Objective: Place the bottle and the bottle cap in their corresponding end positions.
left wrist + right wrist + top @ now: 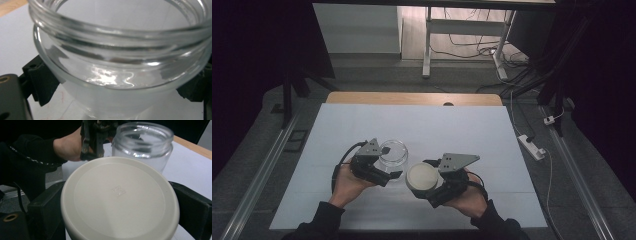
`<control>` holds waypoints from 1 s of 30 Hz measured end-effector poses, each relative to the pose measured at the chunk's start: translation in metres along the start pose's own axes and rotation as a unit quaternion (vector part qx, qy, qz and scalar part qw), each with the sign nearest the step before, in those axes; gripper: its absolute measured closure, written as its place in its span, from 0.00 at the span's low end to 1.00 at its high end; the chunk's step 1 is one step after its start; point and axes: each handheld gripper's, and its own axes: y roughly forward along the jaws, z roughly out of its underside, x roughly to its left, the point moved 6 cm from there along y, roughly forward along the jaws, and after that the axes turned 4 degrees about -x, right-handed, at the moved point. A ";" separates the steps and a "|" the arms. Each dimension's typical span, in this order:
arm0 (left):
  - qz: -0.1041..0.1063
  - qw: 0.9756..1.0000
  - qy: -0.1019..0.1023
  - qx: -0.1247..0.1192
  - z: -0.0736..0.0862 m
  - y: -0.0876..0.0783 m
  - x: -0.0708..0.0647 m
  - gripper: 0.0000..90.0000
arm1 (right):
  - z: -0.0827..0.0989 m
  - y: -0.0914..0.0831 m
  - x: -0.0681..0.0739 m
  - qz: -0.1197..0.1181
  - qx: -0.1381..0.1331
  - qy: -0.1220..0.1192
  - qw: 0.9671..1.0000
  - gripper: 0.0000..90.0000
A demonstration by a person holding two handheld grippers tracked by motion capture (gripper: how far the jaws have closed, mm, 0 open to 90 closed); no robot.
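A clear glass jar [393, 152] without a lid stands on the white table cover [437, 125], left of centre. My left gripper [390, 163] is shut on the jar from its near side. In the left gripper view the jar's threaded mouth [120, 37] is very close, with black fingers [41, 82] pressed against its body on both sides. My right gripper [426, 181] is shut on a round cream lid [420, 175], held flat just right of the jar. In the right gripper view the lid [120, 200] sits between the jaws, with the jar [143, 145] and the left gripper [95, 137] behind it.
The white cover leaves a wooden table edge [412, 98] showing at the back. A white power strip [532, 146] and cables lie on the floor to the right. A white desk frame [427, 45] stands beyond the table. Both forearms wear dark sleeves.
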 end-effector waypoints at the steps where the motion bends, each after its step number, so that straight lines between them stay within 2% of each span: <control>1: 0.000 1.000 0.000 0.000 -0.001 0.000 0.001 0.09 | 0.001 0.000 0.000 0.001 0.000 0.001 1.000 0.08; 13: -0.009 1.000 0.003 -0.005 -0.014 0.008 0.010 0.09 | 0.017 -0.006 0.002 0.014 0.004 0.009 1.000 0.08; 30: -0.011 1.000 -0.002 -0.008 -0.033 0.028 0.027 0.09 | 0.032 0.006 0.012 0.011 0.019 0.003 1.000 0.08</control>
